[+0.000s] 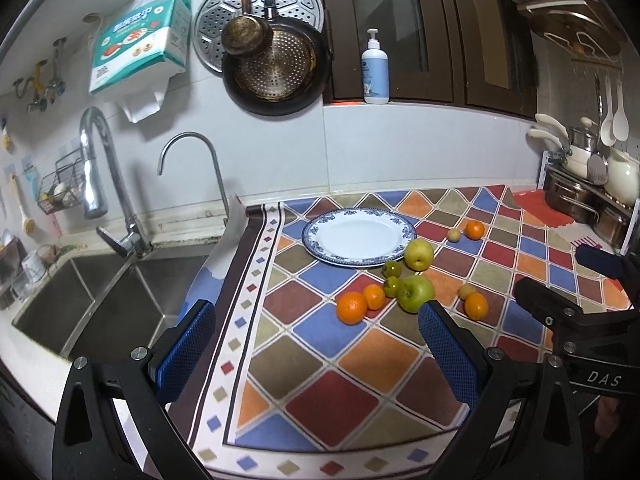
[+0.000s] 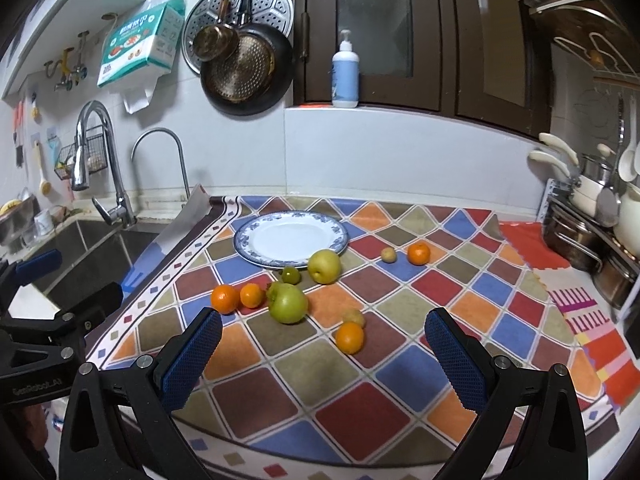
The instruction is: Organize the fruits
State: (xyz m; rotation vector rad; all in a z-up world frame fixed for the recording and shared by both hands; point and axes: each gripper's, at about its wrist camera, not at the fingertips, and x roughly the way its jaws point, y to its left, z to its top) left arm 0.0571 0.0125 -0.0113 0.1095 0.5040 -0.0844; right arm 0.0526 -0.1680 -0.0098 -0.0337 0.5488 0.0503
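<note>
So, plate: blue-rimmed white plate (image 2: 291,243) lies bare on the chequered cloth (image 2: 360,408), near the sink (image 1: 100,300).
Yellow apple: (image 2: 324,266) touches the plate's near-right rim.
Green apple: (image 2: 288,303) sits nearer than the plate, a small green fruit (image 2: 291,275) between it and the plate.
Oranges: two (image 2: 225,298) (image 2: 252,295) just left of the green apple; one (image 2: 349,337) nearer, right of it, touching a small yellow fruit (image 2: 353,317); one (image 2: 419,253) right of the plate.
Left gripper: (image 1: 316,338) fingers spread wide, grasping nothing; green apple just beyond the right fingertip.
Right gripper: (image 2: 322,342) fingers released, empty; the nearest orange lies between the fingertips, ahead of them, untouched.
</note>
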